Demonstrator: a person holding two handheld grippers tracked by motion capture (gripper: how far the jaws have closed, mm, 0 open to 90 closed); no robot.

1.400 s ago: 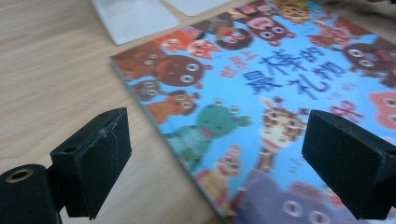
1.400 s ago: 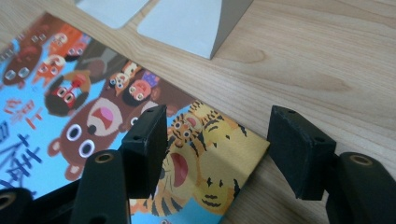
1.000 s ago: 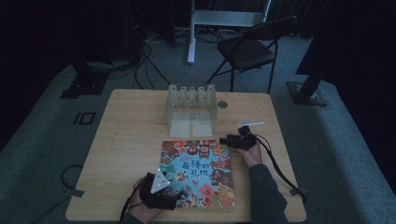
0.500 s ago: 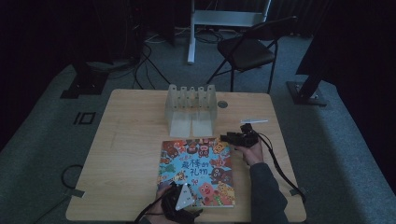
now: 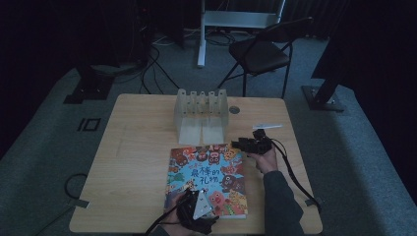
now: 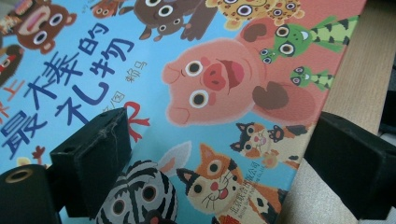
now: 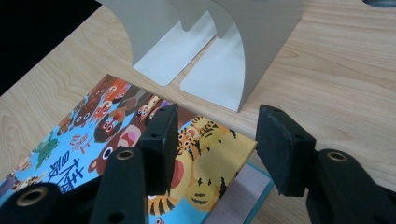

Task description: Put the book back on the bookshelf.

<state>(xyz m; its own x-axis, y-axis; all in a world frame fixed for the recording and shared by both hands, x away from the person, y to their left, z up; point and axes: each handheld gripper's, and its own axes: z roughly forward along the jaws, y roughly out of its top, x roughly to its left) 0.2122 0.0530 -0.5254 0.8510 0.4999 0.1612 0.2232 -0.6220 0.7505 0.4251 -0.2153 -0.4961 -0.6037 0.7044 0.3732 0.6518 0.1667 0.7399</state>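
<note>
Left claw [image 5: 196, 209] has slid rightward along the book [image 5: 209, 174].

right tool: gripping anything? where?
No firm hold visible. The right tool straddles the lifted far right corner of the book's cover, jaws apart, with a gap at one pad; pressing cannot be told.

Glossy paper picture book [image 5: 209, 179], matt pale-wood table [image 5: 137, 162], smooth grey metal bookends [image 5: 201, 115].
</note>
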